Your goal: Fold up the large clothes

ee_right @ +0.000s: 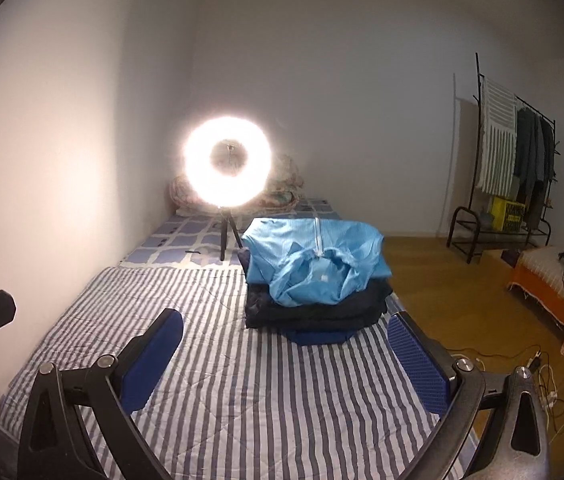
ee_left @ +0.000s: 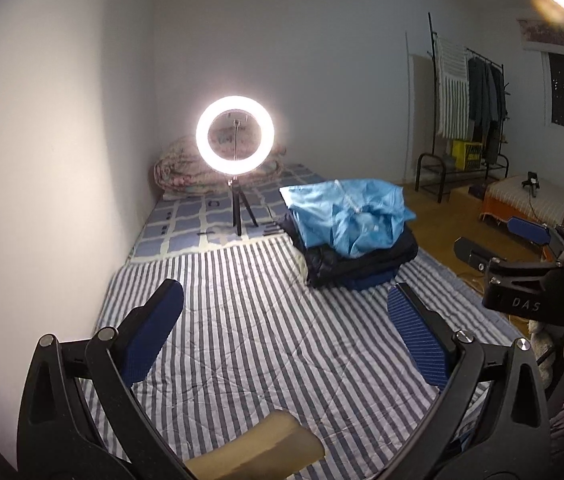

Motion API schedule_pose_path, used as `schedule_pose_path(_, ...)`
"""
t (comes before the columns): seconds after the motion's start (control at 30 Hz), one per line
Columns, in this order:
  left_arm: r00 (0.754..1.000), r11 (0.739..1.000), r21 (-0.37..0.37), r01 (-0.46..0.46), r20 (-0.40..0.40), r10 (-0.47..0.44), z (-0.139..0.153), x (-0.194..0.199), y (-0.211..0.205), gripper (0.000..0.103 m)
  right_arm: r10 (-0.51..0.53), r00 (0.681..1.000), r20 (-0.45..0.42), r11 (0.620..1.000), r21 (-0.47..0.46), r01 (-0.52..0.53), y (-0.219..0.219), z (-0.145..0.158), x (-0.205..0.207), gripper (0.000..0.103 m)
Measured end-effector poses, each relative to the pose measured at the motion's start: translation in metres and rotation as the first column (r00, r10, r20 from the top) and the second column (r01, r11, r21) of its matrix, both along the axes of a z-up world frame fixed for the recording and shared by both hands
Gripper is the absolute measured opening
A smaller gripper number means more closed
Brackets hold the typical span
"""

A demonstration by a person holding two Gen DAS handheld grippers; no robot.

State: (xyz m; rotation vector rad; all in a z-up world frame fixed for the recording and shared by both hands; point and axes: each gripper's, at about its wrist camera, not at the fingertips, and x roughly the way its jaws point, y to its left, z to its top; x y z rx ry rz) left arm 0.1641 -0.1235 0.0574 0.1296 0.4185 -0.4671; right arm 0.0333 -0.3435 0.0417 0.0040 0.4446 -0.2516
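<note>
Both claws hang over the striped blanket on the bed, w/ nothing between the jaws. The left claw is released, jaws wide apart; same for the right claw. The stack of folded clothes lies on the blanket, towards the right edge of the bed. On top is a light blue jacket, a bit crumpled at the front, w/ dark navy pieces under it. From the right claw the stack is straight ahead, just beyond the fingertips, not touching. From the left claw it is ahead and to the right, farther off. Behind the stack stands a lit ring light on a small tripod, approx. at the bed's middle. A clothes rack is by the far wall, well apart.
</note>
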Motion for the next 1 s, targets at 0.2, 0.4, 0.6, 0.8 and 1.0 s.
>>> schedule_pose_path(0.2,0.999,0.999,0.033,-0.02,-0.041,0.021,-0.026,0.022,-0.007,0.103,-0.022,1.0,0.008,1.0,-0.006,0.022,-0.007,-0.018,0.004,0.103)
schedule_pose_path(0.4,0.996,0.998,0.058,-0.023,-0.079,0.028,-0.046,0.034,-0.012,0.103,-0.024,0.999,-0.04,1.0,-0.012,0.023,-0.01,-0.029,0.011,0.103)
schedule_pose_path(0.6,0.994,0.997,0.067,-0.029,-0.105,0.036,-0.056,0.04,-0.013,0.103,-0.037,0.997,-0.066,0.999,0.032,0.039,-0.017,-0.034,0.014,0.103)
schedule_pose_path(0.8,0.994,0.997,0.068,-0.027,-0.107,0.034,-0.055,0.041,-0.013,0.103,-0.049,0.996,-0.073,0.998,0.038,0.052,-0.02,-0.036,0.012,0.103)
schedule_pose_path(1.0,0.992,0.997,0.072,-0.035,-0.117,0.044,-0.056,0.039,-0.011,0.103,-0.052,0.996,-0.076,0.997,0.045,0.056,-0.021,-0.037,0.011,0.103)
